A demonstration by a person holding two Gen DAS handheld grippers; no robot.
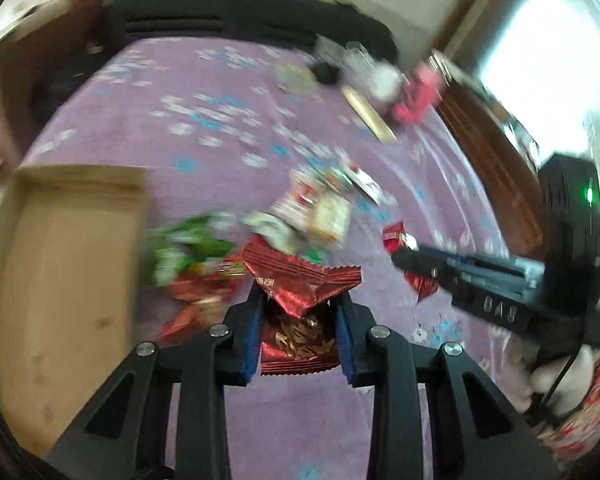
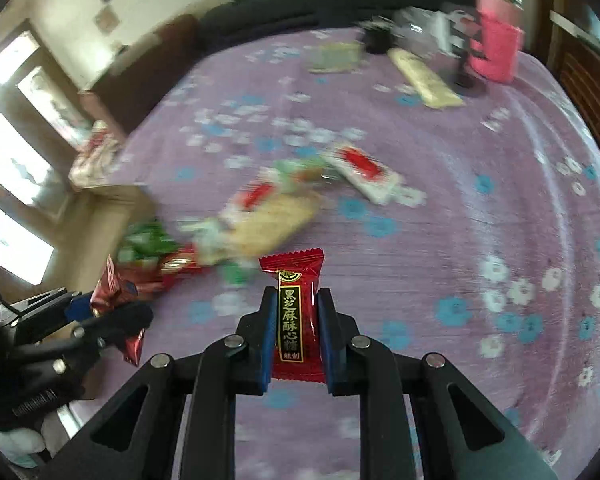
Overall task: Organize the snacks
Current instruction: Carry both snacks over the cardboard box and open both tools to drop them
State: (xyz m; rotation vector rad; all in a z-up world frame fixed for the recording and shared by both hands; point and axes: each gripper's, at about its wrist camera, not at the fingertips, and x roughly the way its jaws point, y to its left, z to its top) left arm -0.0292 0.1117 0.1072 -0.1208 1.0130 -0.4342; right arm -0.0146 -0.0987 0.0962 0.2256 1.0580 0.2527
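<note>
Far ahead of my tools I see a pink container (image 2: pixel 496 46) beside a black object (image 2: pixel 376 40), a long cream strip (image 2: pixel 424 78) lying nearer, all on a purple floral cloth (image 2: pixel 460 240).

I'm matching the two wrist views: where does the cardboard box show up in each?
Left wrist view: the cardboard box fills the left side, left of the snack pile.
Right wrist view: the cardboard box sits at the left edge, behind the left tongs.
Shared landmark: the pink container at the table's far right.
</note>
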